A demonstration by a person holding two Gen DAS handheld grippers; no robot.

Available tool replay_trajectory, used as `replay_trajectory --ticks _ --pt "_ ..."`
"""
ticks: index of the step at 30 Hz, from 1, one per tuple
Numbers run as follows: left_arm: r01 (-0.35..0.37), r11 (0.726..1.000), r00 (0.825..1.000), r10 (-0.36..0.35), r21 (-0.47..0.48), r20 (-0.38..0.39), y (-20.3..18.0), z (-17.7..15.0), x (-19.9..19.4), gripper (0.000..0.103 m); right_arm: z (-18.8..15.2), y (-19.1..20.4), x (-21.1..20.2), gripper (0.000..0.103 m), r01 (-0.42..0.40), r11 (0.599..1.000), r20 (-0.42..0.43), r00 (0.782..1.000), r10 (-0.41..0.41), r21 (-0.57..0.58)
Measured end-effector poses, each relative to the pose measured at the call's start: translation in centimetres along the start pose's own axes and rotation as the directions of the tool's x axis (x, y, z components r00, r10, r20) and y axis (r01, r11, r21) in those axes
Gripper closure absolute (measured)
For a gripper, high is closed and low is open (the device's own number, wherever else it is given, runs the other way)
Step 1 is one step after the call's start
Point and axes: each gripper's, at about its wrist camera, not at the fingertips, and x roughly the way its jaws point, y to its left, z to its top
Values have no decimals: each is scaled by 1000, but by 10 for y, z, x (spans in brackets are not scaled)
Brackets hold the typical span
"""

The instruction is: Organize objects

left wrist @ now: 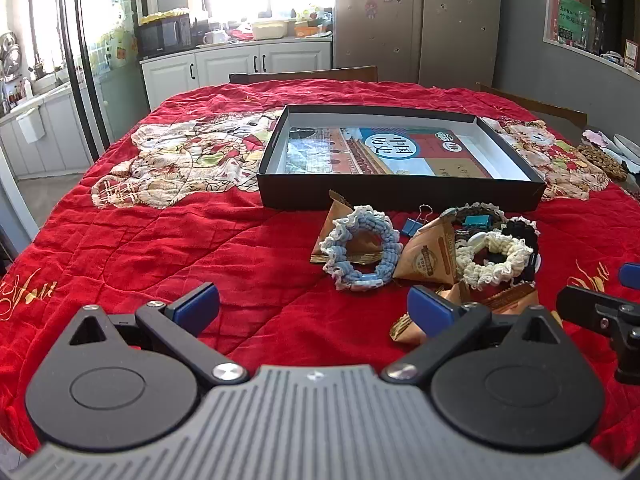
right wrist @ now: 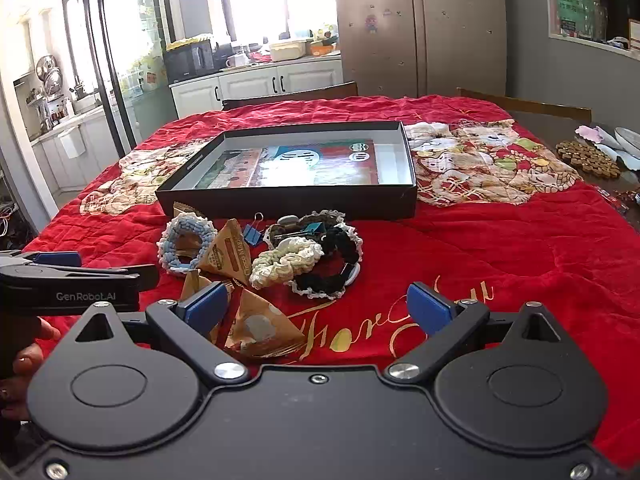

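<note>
Right wrist view showed both hand-held grippers — right [right wrist: 314, 312], left [left wrist: 314, 306] — spread, empty; nothing yet gathered — next, grasping a scrunchie [right wrist: 286, 262] before the box [right wrist: 288, 200].

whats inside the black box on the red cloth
Inside the black box lies one flat book with a colourful printed cover, with bare white floor beside it. Whatever is under the book is covered.
</note>
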Motion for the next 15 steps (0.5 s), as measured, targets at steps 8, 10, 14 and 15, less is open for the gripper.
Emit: replay_trajectory --ticks 8,10,14,15 --pt "3 1000 1000 -3 2 1 0 0 0 0 0 0 -1 14 -14 1000 7 1000 14 6" --pt "4 1000 1000 -4 8 4 -1 0 0 0 0 1 -1 15 -18 1000 8 1000 18 4" --pt "6 1000 1000 -6 13 10 -2 -1 -1 0 -1 2 -1 15 -18 1000 5 1000 18 1" --pt "5 1000 1000 -5 13 10 -1 0 -1 0 -1 1 -1 15 -19 1000 5 1000 19 0"
